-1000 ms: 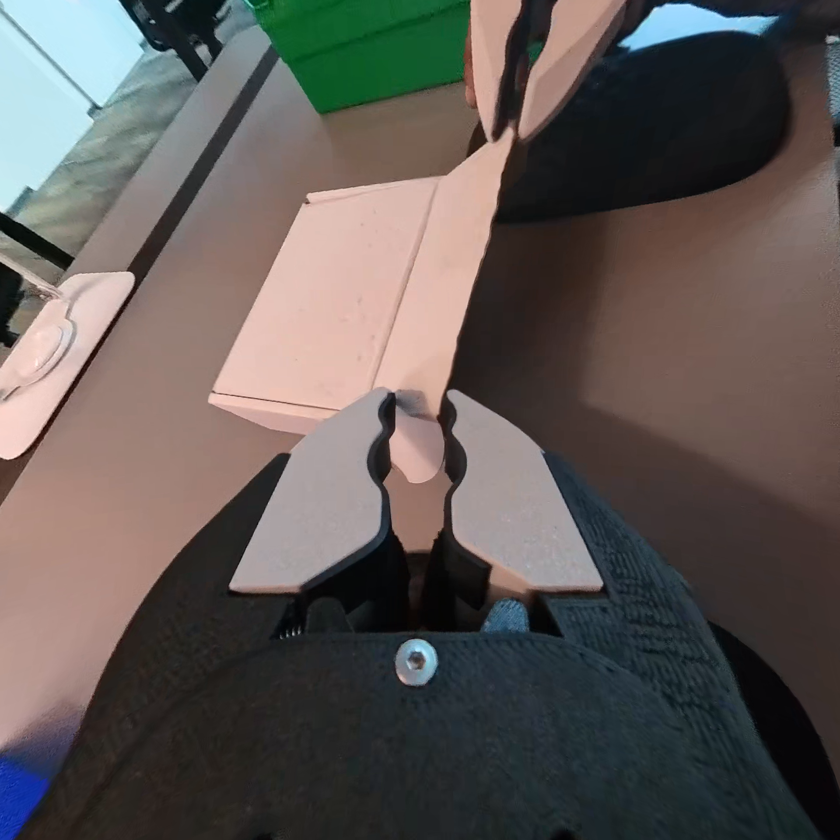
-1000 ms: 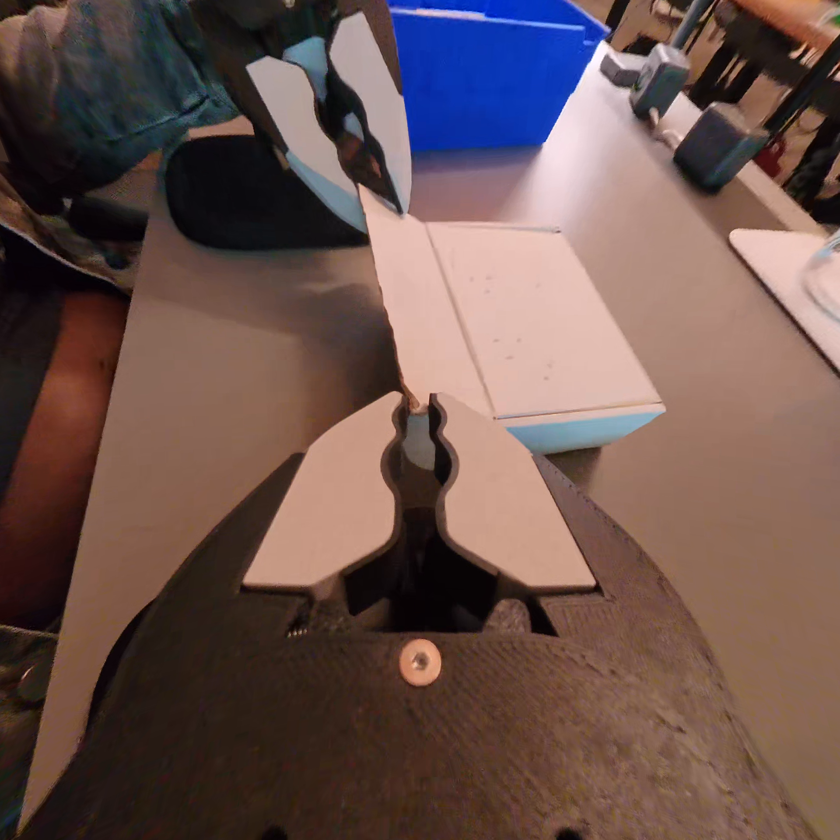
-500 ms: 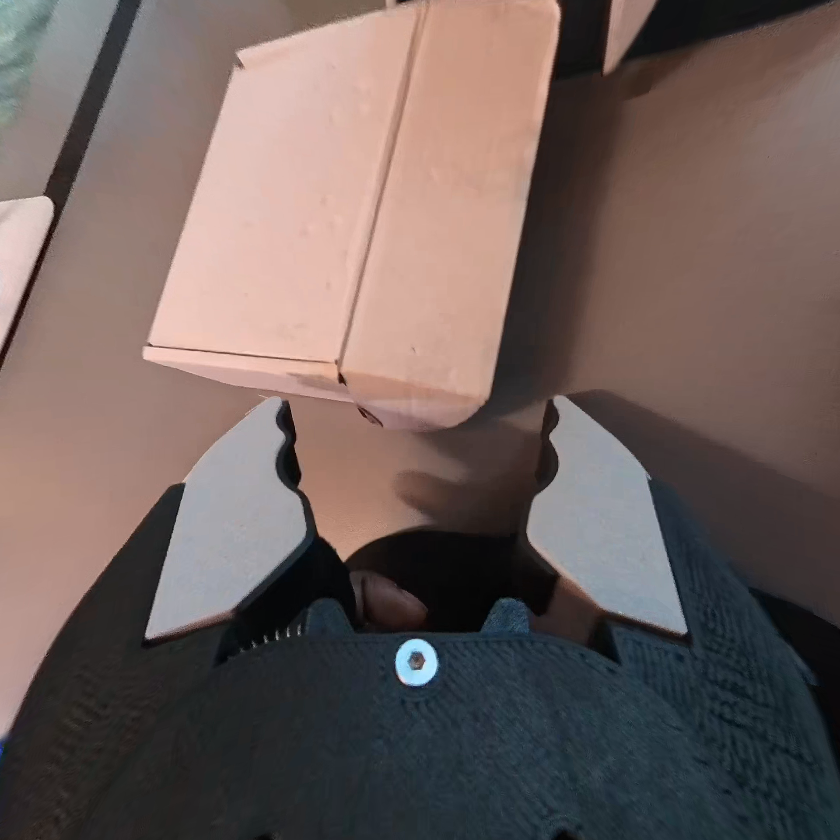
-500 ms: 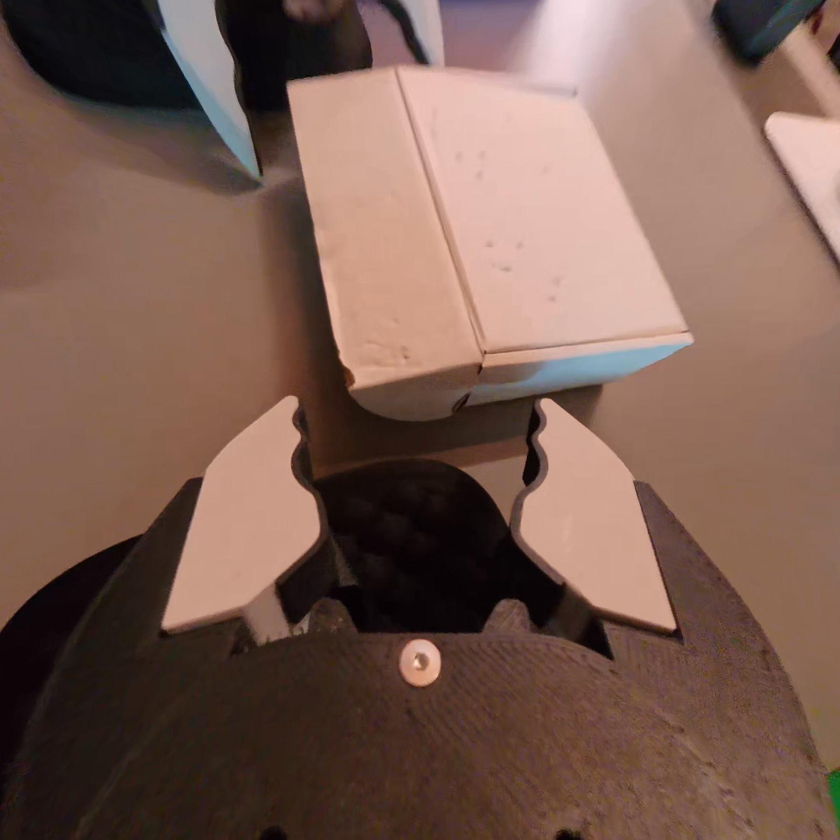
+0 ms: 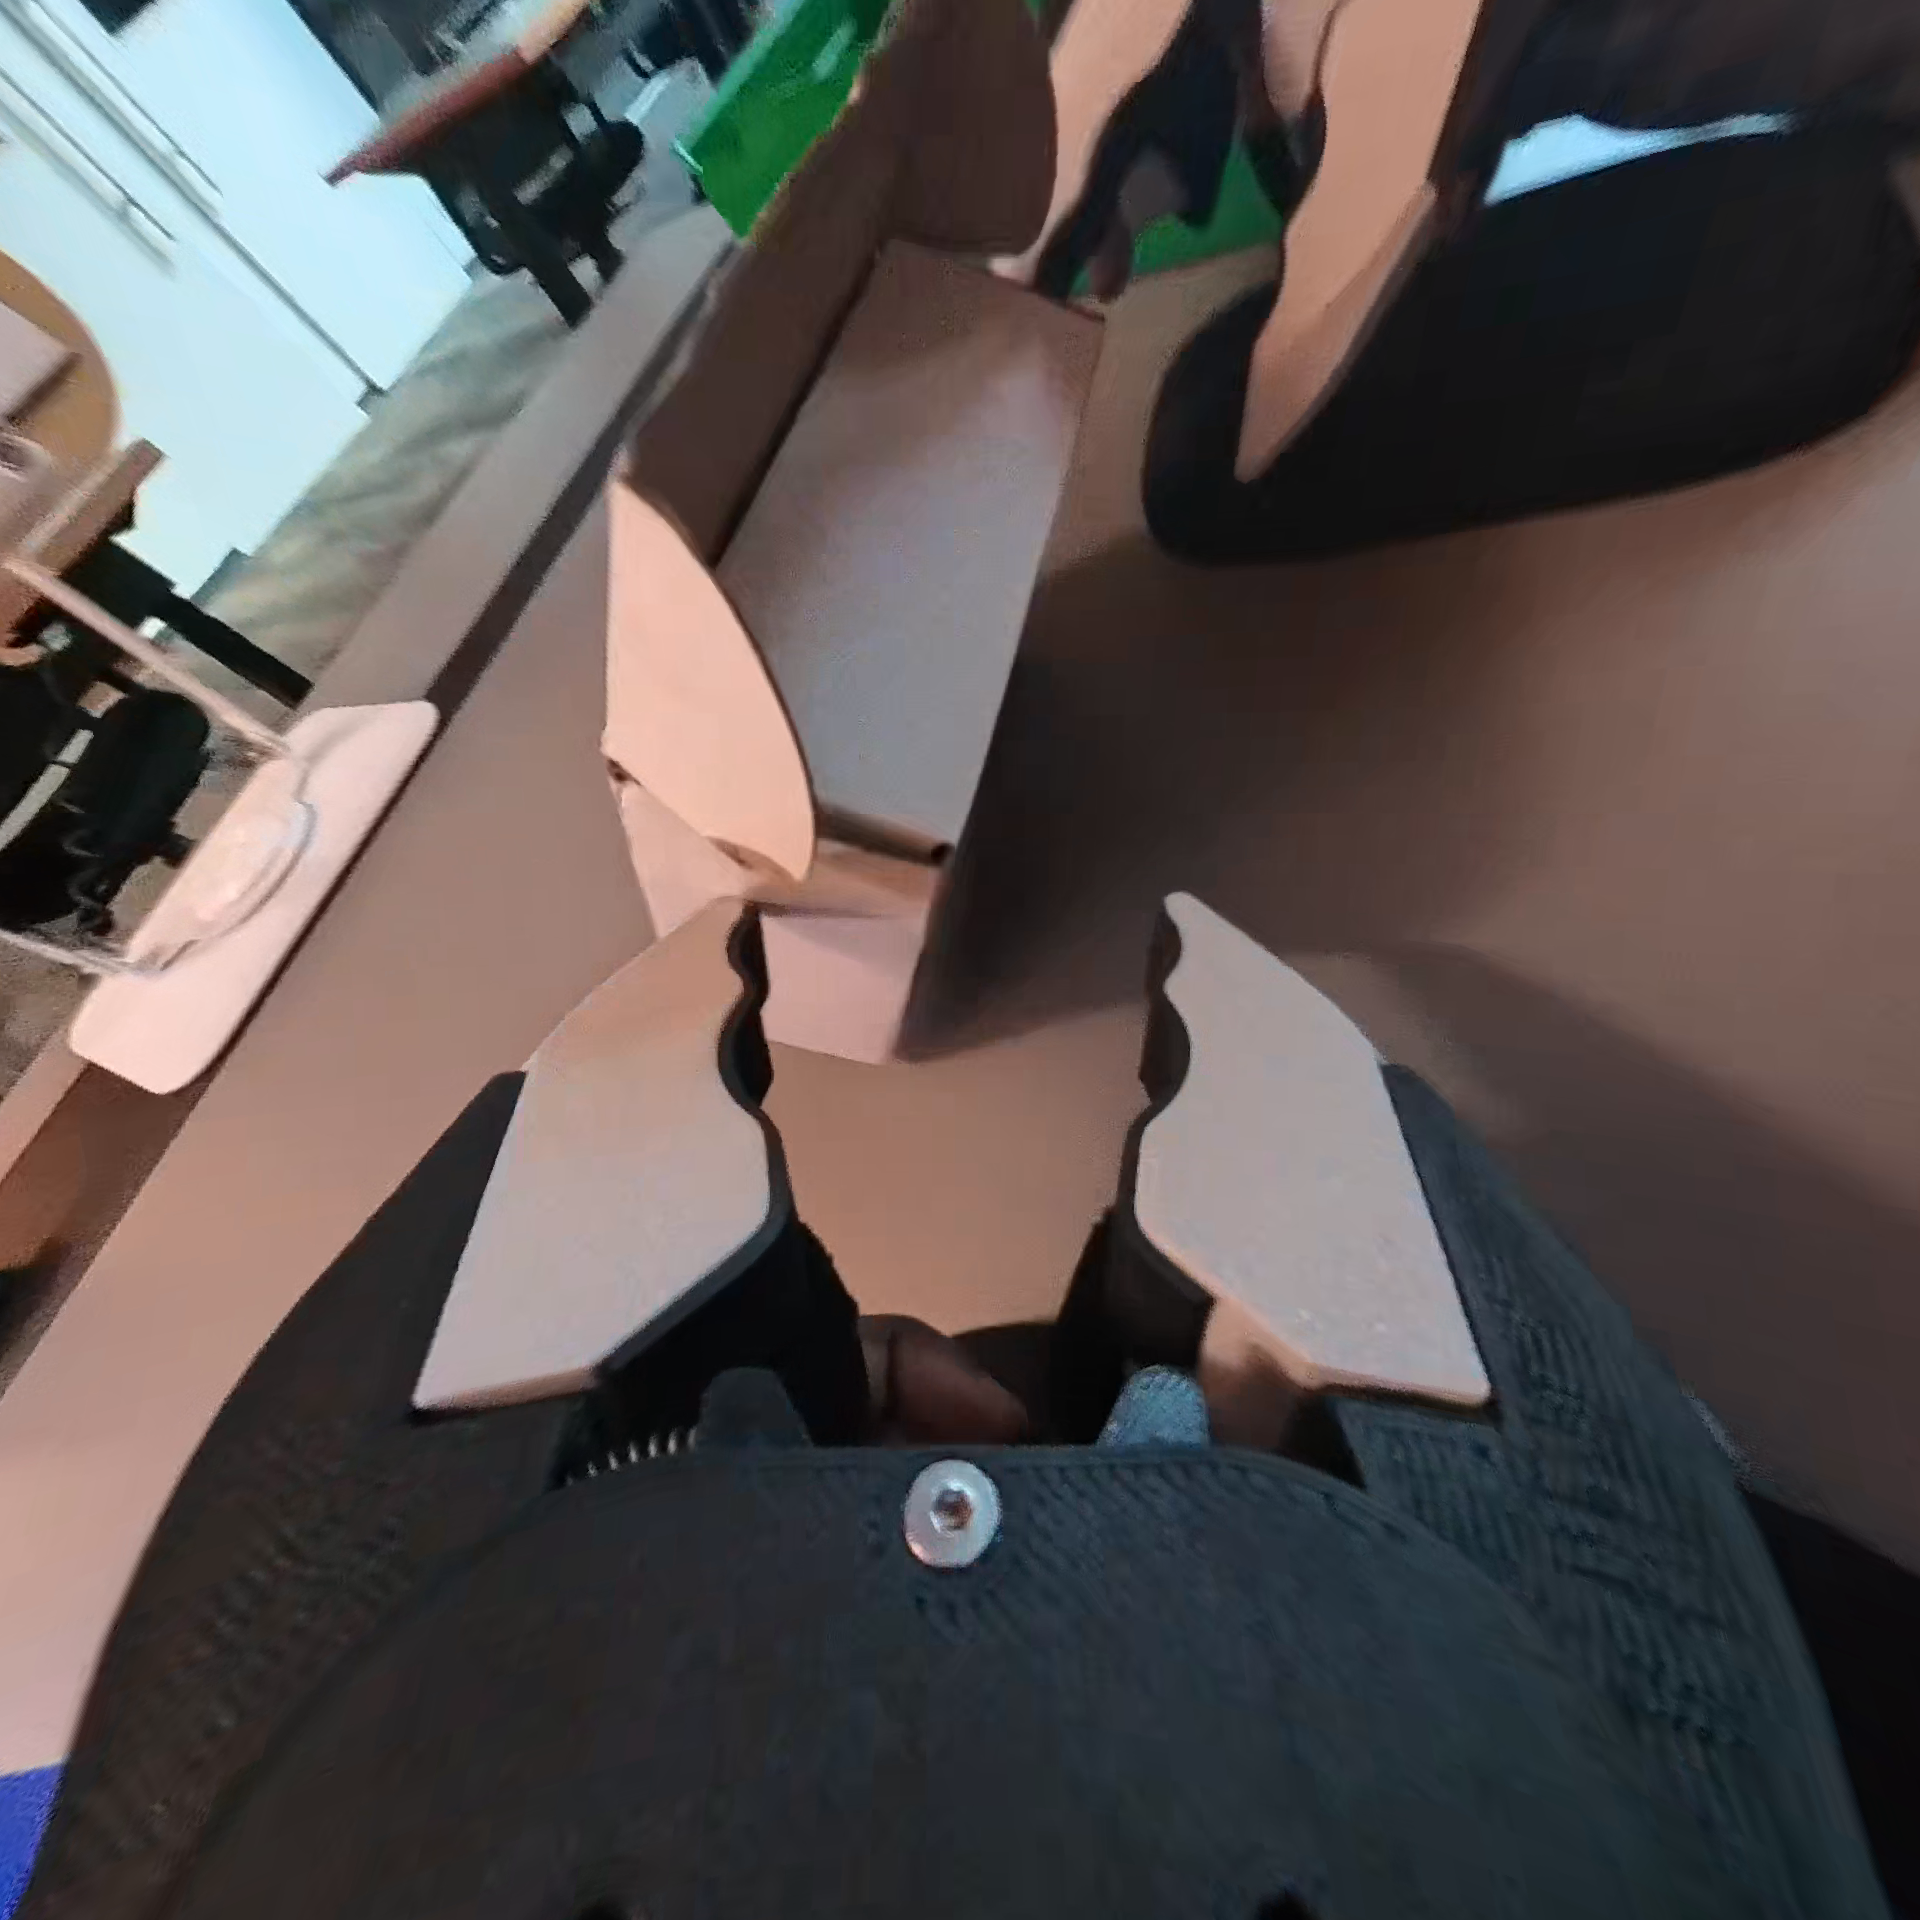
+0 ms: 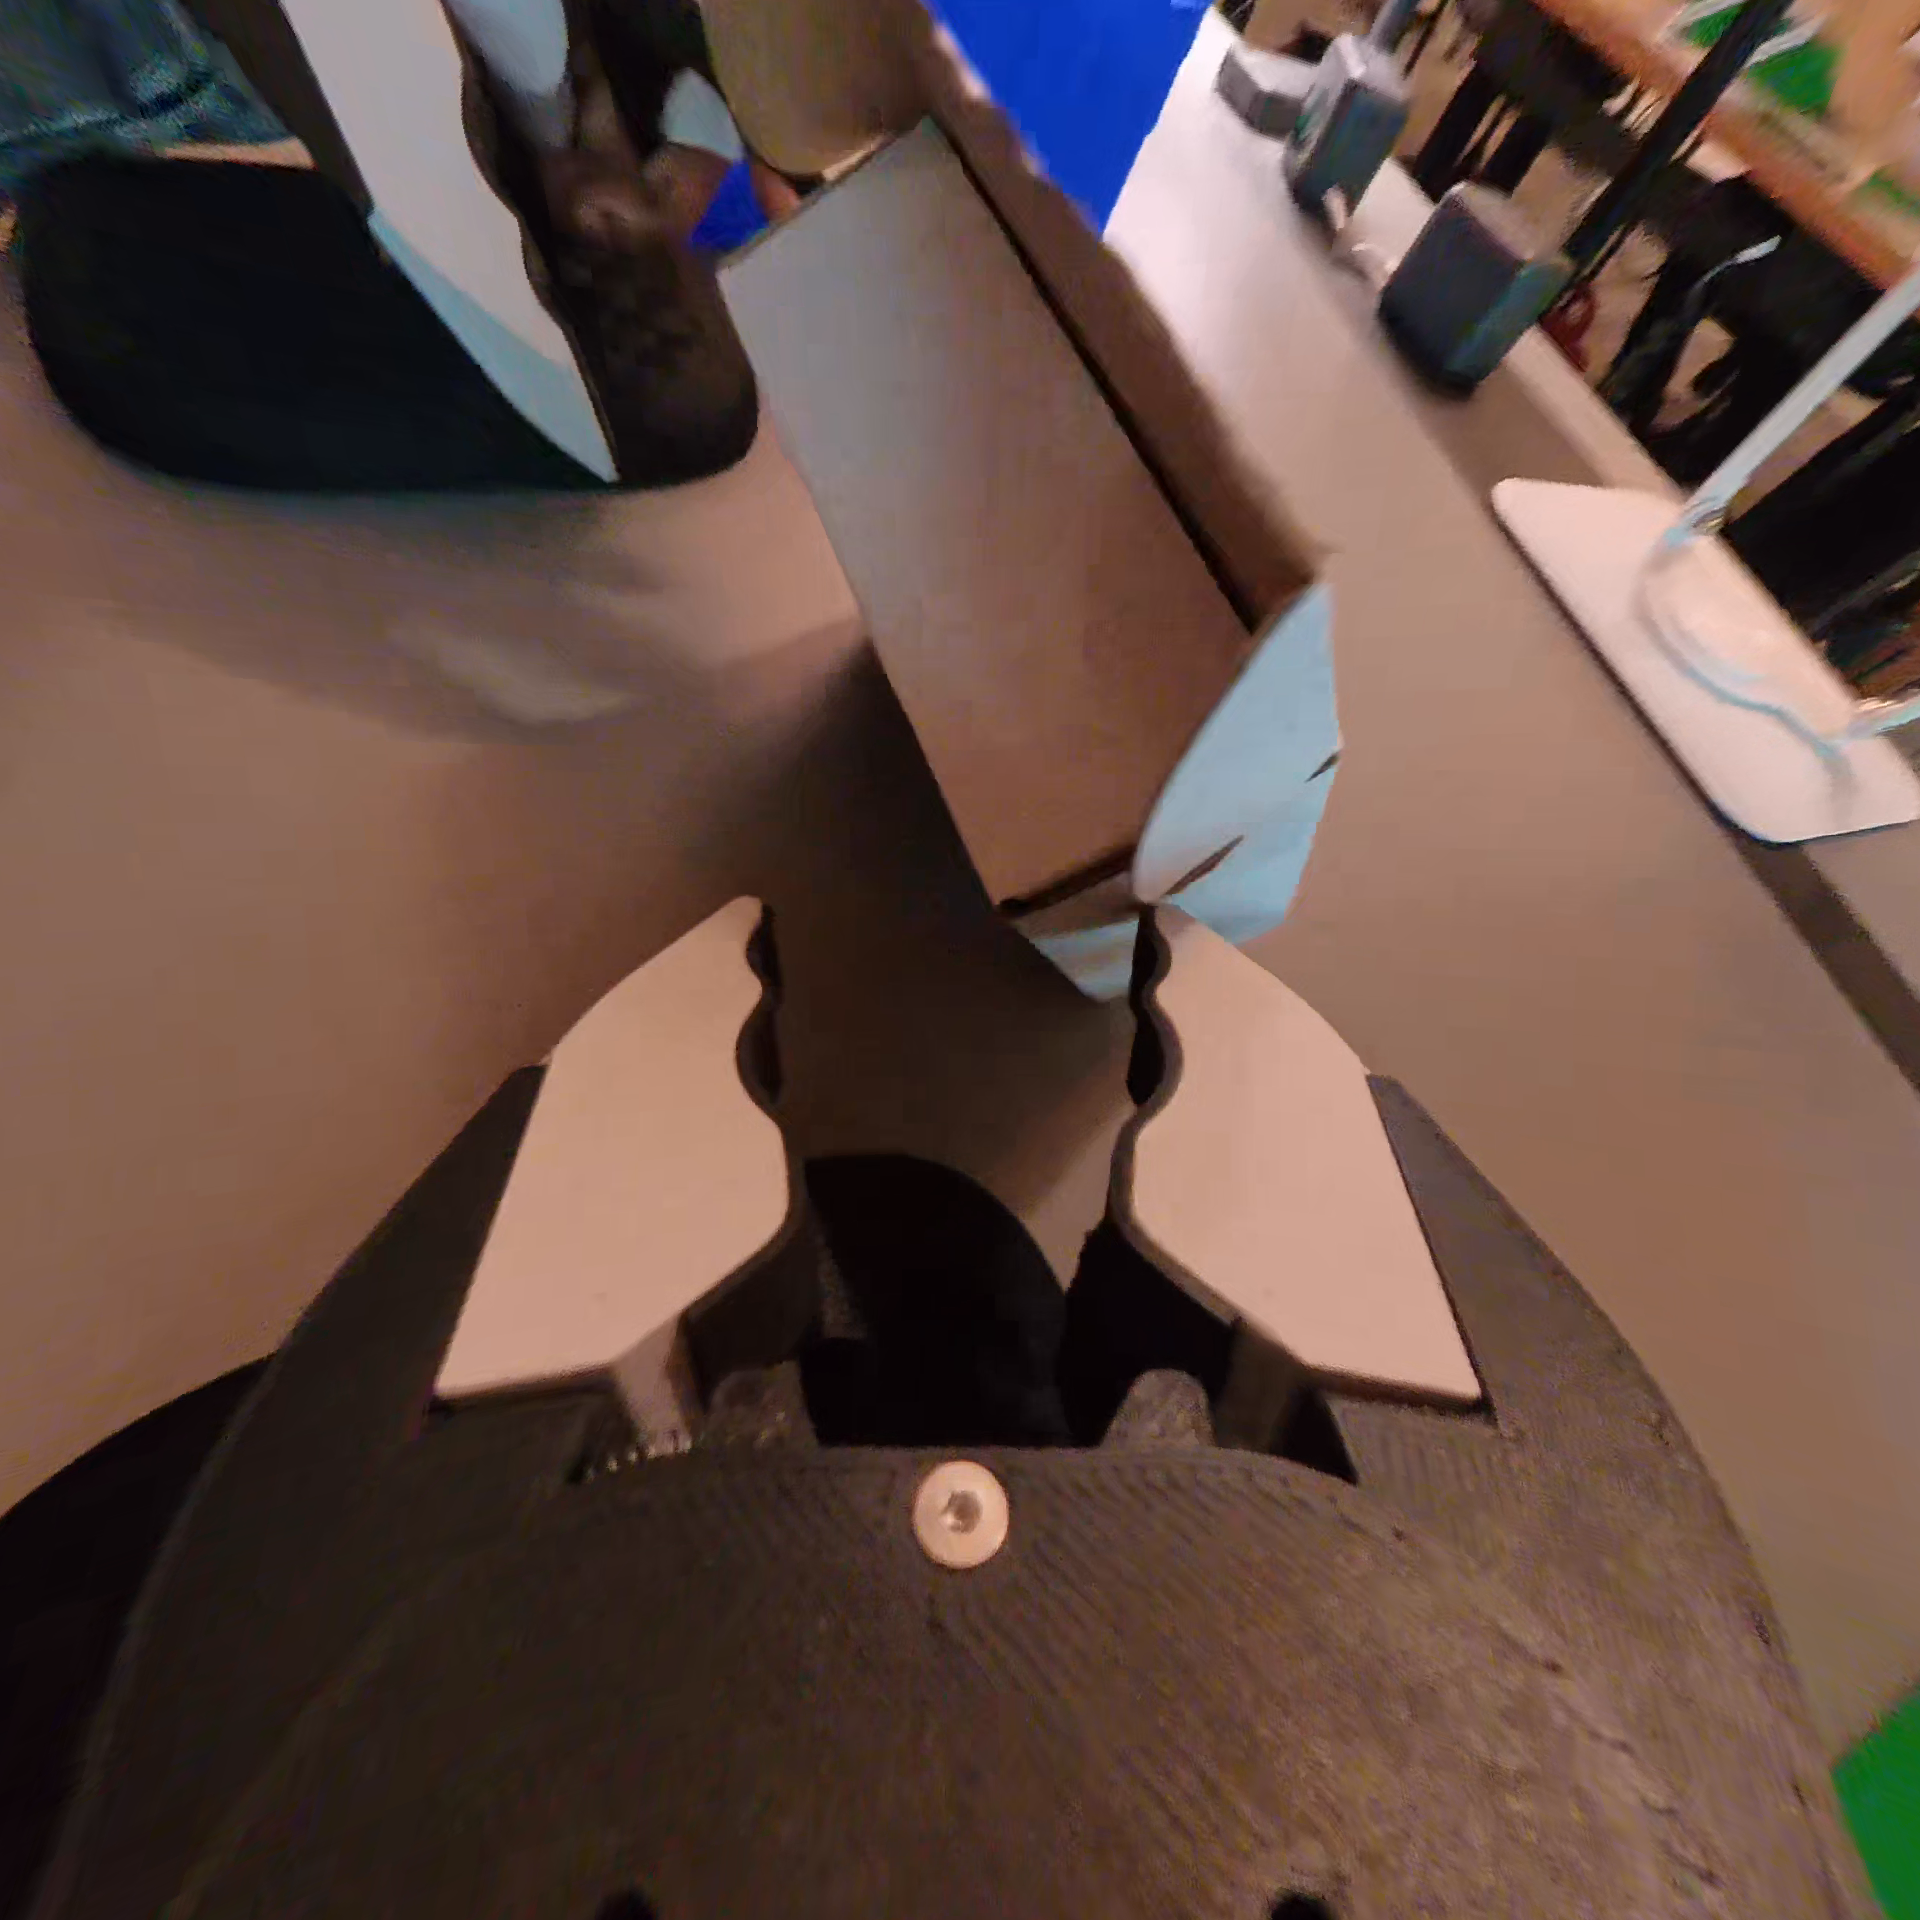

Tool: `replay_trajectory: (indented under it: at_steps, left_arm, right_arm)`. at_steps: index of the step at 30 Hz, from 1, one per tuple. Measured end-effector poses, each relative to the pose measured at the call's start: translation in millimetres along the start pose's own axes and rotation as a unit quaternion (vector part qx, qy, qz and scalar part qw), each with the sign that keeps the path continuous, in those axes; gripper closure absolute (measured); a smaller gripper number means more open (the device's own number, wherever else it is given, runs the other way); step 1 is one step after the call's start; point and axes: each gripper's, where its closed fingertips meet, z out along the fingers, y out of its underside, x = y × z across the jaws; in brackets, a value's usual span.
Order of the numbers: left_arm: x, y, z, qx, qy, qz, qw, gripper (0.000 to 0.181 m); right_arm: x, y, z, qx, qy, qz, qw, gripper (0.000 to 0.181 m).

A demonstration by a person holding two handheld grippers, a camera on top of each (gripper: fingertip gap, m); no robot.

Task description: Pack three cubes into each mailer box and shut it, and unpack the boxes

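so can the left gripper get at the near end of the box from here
Probably yes. The left gripper is open and holds nothing, and the box lies just ahead on the table. Its near end sits right at the fingertips, with only bare table in the gap.

Pale cardboard mailer box [image 6: 977,540]; blue bin [image 6: 1049,83]; green bin [image 5: 790,114]; black claw body, pale fingers [image 6: 634,1174].

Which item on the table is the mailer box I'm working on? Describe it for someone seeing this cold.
On the brown table, look between the two open tools facing each other. The mailer box is the pale cardboard box there, its lid raised and a rounded side flap sticking out, unlike the flat white pad at the table's edge.
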Motion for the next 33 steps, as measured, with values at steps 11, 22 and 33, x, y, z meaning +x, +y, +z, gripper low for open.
replay_trajectory:
  at_steps: [11,22,33]
  left_arm:
    - [-22,10,5,-0.023,-0.086,-0.029,0.996,0.139]
    - [-38,10,13,-0.003,-0.125,-0.072,0.990,0.126]
    - [-46,-36,3,0.086,-0.161,-0.055,0.982,0.115]
  right_arm:
    - [8,-8,0,0.023,0.051,-0.020,0.998,0.142]
    - [20,-12,6,0.054,0.085,-0.013,0.995,0.112]
    - [30,-48,-6,0.129,0.153,-0.074,0.977,0.117]
